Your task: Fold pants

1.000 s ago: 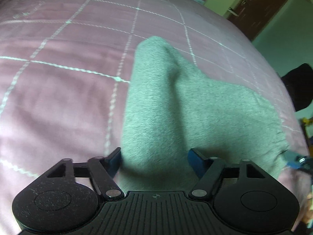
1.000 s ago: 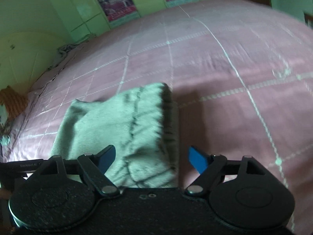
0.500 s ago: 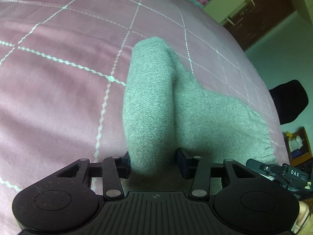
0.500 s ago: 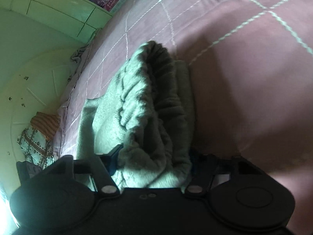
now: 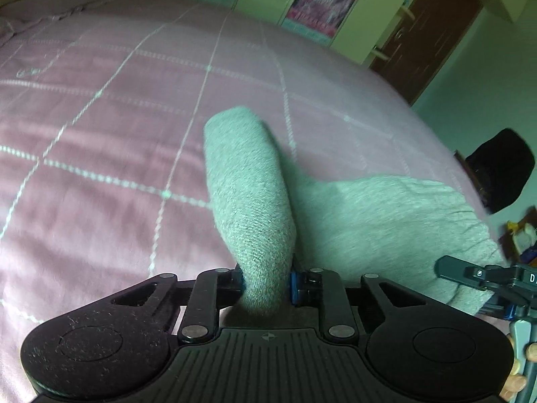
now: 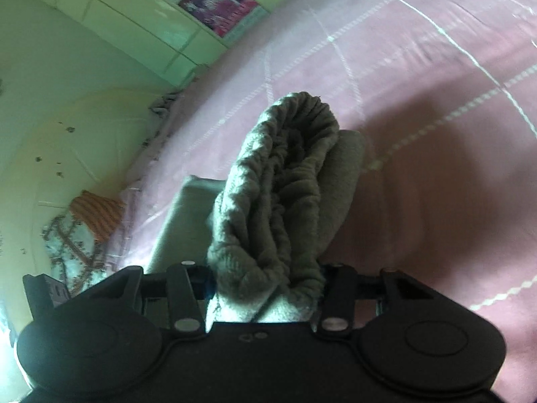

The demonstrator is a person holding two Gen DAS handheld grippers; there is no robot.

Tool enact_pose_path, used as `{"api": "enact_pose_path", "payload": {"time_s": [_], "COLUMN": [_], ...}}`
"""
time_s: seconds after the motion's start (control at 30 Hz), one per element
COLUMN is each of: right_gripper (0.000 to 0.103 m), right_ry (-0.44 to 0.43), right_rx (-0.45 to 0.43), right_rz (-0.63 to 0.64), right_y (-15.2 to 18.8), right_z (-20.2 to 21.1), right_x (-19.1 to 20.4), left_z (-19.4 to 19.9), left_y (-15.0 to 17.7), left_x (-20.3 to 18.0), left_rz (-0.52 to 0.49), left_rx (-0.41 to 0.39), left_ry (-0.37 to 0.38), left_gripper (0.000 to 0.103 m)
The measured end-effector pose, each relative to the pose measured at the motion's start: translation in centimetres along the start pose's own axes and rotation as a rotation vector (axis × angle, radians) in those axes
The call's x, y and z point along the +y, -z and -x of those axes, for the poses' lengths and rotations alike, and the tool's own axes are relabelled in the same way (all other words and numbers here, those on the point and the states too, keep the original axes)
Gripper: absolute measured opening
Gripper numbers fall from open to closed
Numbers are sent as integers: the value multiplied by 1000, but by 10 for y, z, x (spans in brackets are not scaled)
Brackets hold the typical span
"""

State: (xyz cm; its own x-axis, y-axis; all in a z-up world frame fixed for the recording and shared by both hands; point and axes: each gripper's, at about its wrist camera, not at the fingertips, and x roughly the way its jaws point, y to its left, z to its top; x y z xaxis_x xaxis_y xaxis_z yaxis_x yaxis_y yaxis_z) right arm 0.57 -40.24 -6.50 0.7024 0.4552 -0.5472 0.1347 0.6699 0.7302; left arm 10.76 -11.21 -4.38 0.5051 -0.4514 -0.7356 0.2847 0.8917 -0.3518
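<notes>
Pink checked bed [image 5: 100, 174] underneath. Left claw [image 5: 266, 285] and right claw [image 6: 265, 288] each pinch grey pants [image 5: 369, 221]; risk: thick bunched waistband slips out, fold skews.

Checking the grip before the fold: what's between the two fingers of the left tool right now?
In the left wrist view, a bunched fold of the grey pants fills the gap of the left tool; both fingers press on it, with nothing else between.
</notes>
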Motion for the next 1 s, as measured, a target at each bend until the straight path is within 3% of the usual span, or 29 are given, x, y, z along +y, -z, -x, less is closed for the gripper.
{"api": "enact_pose_path", "payload": {"time_s": [0.17, 0.3, 0.53, 0.73, 0.9, 0.97, 1.0], "right_gripper": [47, 47, 47, 47, 48, 49, 51], "right_ry": [-72, -117, -162, -131, -48, 2, 34], "right_rx": [-65, -117, -189, -189, -133, -95, -79], "right_rz": [37, 72, 100, 99, 81, 70, 68], "right_y": [-15, -45, -105, -137, -139, -134, -132], "right_z": [19, 22, -7, -56, -94, -109, -116], "right_x": [27, 48, 59, 43, 15, 2, -4], "left_z": [24, 37, 10, -40, -95, -113, -120], "left_y": [-25, -63, -125, -146, -138, -126, -119], "left_x": [-9, -15, -23, -16, -3, 0, 0], "left_rz": [29, 40, -9, -39, -60, -75, -91], "left_rx": [-75, -165, -235, -195, -69, -21, 0], "left_ry": [30, 36, -35, -110, -179, -222, -253], "left_gripper": [22, 22, 22, 22, 24, 28, 43]}}
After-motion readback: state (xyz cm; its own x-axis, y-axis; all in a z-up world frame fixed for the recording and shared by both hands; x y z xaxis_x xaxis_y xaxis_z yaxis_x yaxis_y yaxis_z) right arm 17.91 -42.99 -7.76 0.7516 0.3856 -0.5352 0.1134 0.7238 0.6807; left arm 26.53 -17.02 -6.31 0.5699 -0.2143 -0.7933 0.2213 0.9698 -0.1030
